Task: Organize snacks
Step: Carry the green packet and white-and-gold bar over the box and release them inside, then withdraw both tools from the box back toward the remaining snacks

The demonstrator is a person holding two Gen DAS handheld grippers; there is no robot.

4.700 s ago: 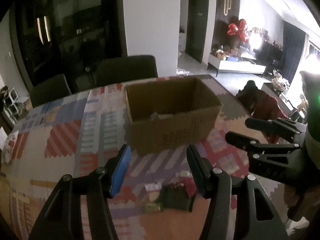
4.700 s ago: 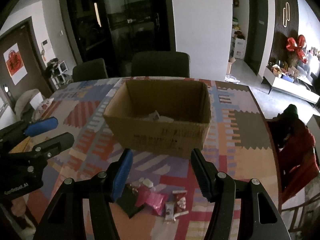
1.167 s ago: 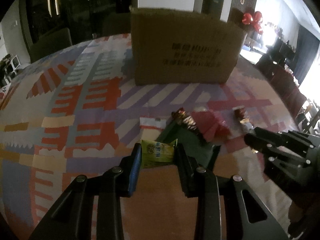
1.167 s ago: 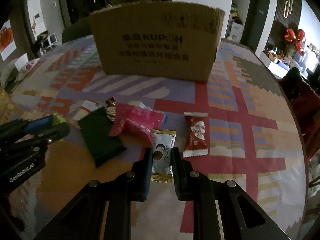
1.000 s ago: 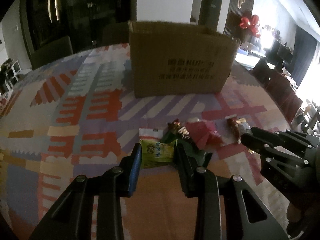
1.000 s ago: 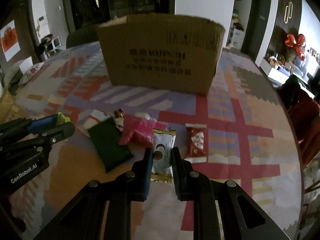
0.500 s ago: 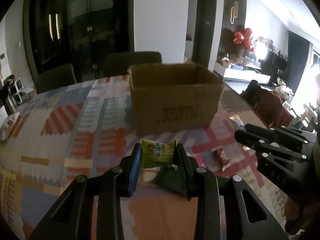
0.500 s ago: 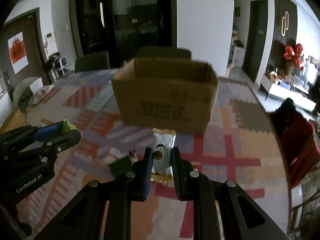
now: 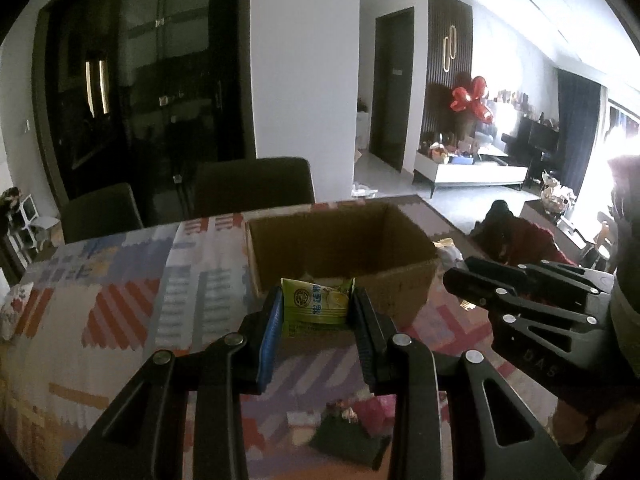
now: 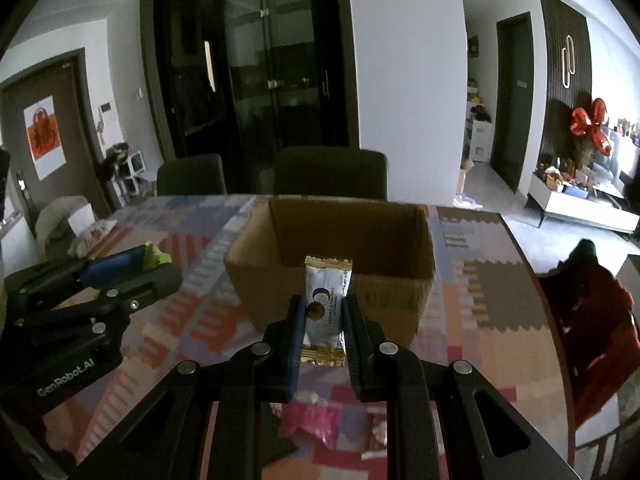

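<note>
1. Left gripper (image 9: pixel 316 312): clamped on green packet (image 9: pixel 316 306), held in the air just short of box (image 9: pixel 340 252) near wall.
2. Right gripper (image 10: pixel 323 320): clamped on white bar (image 10: pixel 326 308), gold ends showing above and below the fingers, also lifted, in front of box near wall.
3. Box: open-topped cardboard, upright on patterned table (image 9: pixel 120 320); something pale inside near the front wall, too dim to identify.
4. Loose snacks on table below both grippers: dark green packet (image 9: pixel 348 440), pink packet (image 10: pixel 312 416), a few small pieces beside them, blurred.
5. Grippers side by side, apart; each visible in the other's view, left one (image 10: pixel 152 268) with green packet edge sticking out between its fingers.
6. Two dark chairs (image 10: pixel 330 172) behind table.
</note>
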